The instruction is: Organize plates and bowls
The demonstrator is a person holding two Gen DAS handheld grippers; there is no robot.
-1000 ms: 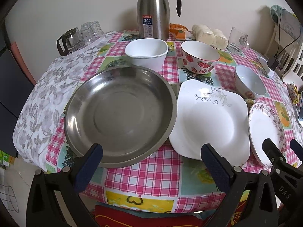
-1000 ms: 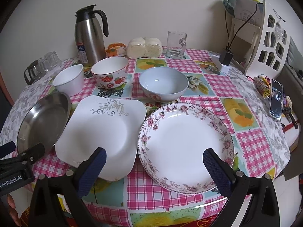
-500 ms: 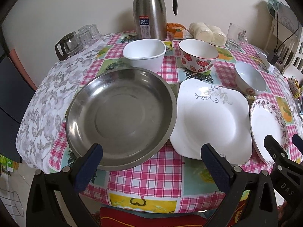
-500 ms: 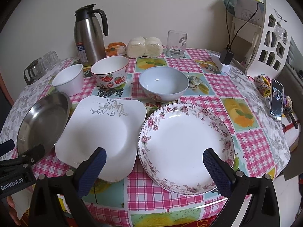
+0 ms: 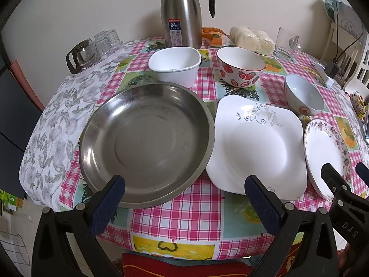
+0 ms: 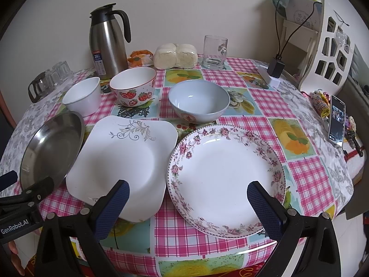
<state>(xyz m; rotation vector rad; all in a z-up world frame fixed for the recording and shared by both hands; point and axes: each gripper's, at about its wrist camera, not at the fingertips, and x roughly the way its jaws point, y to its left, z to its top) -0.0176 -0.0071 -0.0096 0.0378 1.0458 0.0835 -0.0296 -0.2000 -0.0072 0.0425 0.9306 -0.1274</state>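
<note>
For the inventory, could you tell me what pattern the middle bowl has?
Red strawberries on white, with a thin red rim; the bowl shows best in the right wrist view.

Three plates line the near edge of the bench: the steel dish at left, the square plate in the middle, the round flowered plate at right. Behind them stand three bowls in a row: the square bowl, the strawberry bowl and the plain bowl. At the back, a thermos jug stands left of a glass mug.
</note>
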